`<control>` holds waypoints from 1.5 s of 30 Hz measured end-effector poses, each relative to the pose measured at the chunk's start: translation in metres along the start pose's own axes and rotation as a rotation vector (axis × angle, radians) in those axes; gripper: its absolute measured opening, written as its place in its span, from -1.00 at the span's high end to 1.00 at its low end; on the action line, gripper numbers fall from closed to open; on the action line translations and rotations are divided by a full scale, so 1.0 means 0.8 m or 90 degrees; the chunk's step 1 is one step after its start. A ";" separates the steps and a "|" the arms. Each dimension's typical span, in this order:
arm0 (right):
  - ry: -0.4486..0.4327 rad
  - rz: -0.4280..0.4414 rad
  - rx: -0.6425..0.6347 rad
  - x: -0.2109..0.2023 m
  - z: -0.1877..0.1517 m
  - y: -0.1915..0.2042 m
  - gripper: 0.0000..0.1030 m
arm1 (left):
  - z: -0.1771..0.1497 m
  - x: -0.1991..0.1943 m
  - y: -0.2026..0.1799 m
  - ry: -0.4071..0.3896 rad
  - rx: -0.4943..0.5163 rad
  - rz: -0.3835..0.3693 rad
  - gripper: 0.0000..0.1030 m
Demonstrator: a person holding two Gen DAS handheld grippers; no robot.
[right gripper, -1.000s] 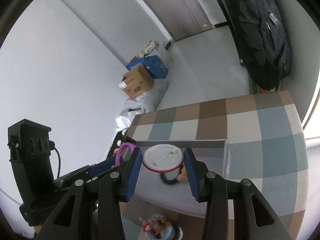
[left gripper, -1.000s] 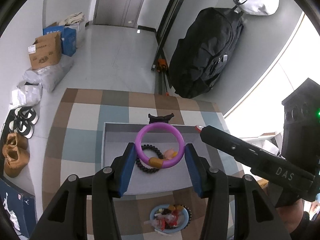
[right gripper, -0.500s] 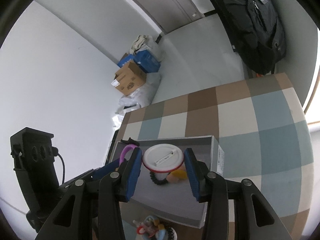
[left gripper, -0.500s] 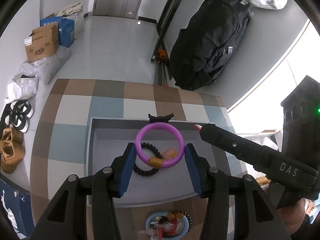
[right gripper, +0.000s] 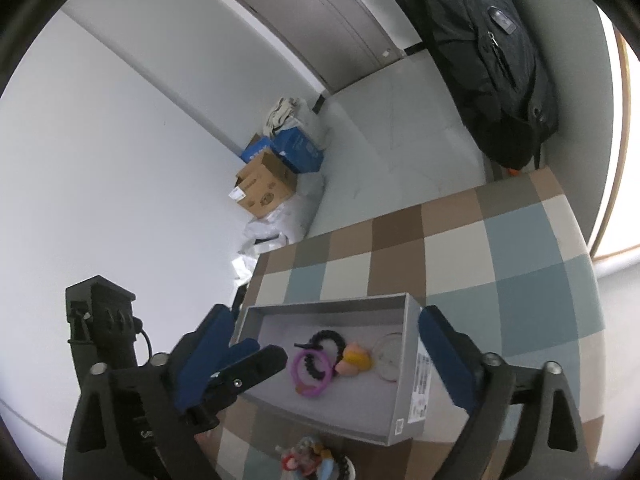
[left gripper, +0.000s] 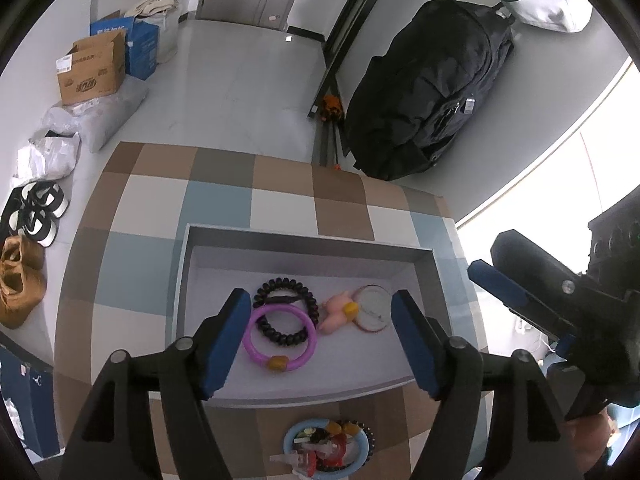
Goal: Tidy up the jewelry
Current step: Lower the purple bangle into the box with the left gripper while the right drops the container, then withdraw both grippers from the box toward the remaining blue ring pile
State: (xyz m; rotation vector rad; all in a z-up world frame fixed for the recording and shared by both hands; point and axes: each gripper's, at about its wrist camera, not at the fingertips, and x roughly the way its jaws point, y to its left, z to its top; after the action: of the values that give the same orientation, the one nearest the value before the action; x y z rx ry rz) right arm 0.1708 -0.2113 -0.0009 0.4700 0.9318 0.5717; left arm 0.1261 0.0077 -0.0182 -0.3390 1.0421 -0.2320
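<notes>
The left gripper (left gripper: 320, 336), its blue-padded jaws having just been opening, stands apart over the shallow grey cardboard box (left gripper: 308, 240) with nothing pressed between the pads; the purple plastic bangle with an amber bead (left gripper: 280, 340) lies free on the box floor just inside the left pad. The bangle overlaps a black beaded bracelet (left gripper: 286, 300); beside these lie a pink and yellow figurine charm (left gripper: 338, 314) and, touching it, a round white badge with a red rim (left gripper: 374, 308). The right gripper (right gripper: 324, 354), its jaws likewise having just been opening, is spread wide and empty above the same box, the badge (right gripper: 388, 356) resting flat below. The box sits on a checked brown, blue and cream tablecloth (left gripper: 280, 196); nearer the camera stands a small blue dish of mixed trinkets (left gripper: 326, 446).
</notes>
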 end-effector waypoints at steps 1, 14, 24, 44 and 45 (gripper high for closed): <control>0.004 -0.001 -0.002 0.000 -0.001 0.000 -0.88 | -0.001 -0.001 -0.001 0.000 0.003 0.002 -0.33; 0.006 -0.033 -0.053 -0.003 -0.018 0.014 -1.00 | -0.018 -0.025 -0.001 -0.027 0.027 0.026 -0.35; -0.006 -0.054 -0.107 -0.019 -0.047 0.034 -1.00 | -0.049 -0.061 0.018 -0.089 0.010 0.046 -0.59; 0.091 -0.090 -0.301 0.006 -0.144 0.086 -0.94 | -0.084 -0.070 0.082 -0.047 -0.099 0.102 -0.60; 0.095 -0.092 -0.315 0.010 -0.148 0.090 -0.84 | -0.085 -0.072 0.086 -0.046 -0.103 0.104 -0.60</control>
State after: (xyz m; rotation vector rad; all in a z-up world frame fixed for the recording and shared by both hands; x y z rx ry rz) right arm 0.0561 -0.1363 -0.0233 -0.0856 0.9182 0.6858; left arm 0.0403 0.0799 -0.0296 -0.4029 1.0131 0.0123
